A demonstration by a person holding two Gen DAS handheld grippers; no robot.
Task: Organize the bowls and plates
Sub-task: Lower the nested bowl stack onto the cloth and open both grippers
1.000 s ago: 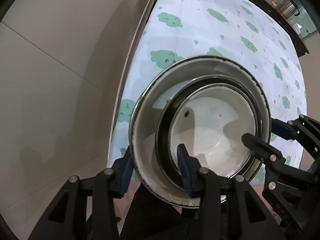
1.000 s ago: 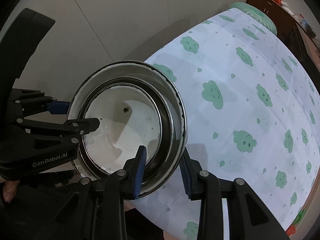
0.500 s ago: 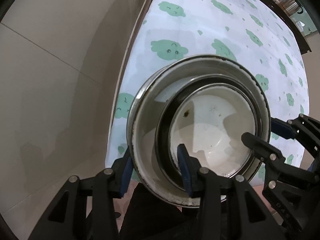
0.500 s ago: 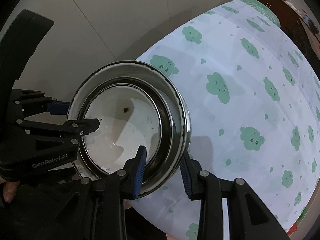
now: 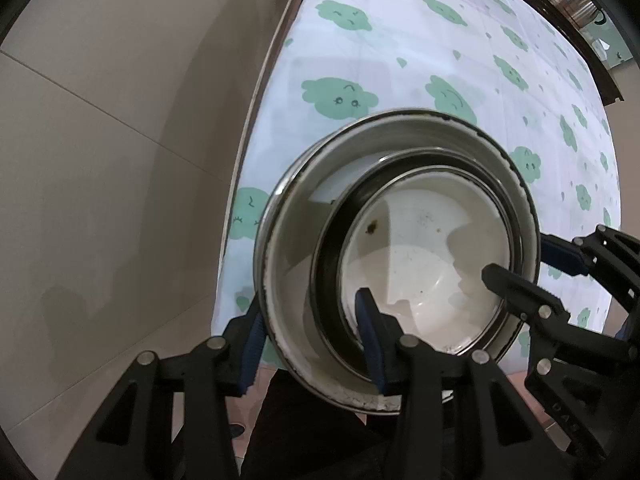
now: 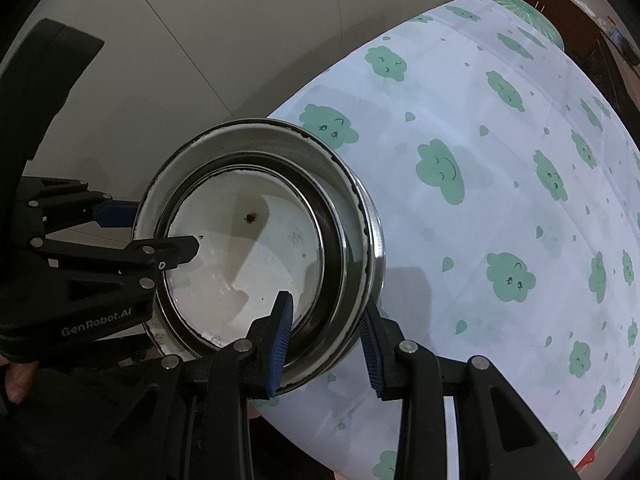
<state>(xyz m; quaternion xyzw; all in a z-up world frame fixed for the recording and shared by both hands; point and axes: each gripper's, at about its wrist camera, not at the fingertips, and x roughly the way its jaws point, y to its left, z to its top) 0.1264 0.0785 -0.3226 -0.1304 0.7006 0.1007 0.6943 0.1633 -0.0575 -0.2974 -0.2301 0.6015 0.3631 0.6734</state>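
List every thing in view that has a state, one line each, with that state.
Outer bowl: held off the table, tilted, rim chipped.
Inner bowl: nested in the outer one, white inside with dark specks.
Left claw: shut on the bowls' walls, one finger inside, one outside.
Right claw: shut on the opposite side in the same way.
Tablecloth: spread flat over the table.

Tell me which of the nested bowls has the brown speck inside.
The inner white bowl, the smaller one sitting inside the larger steel-rimmed outer bowl; the speck lies on its white floor.
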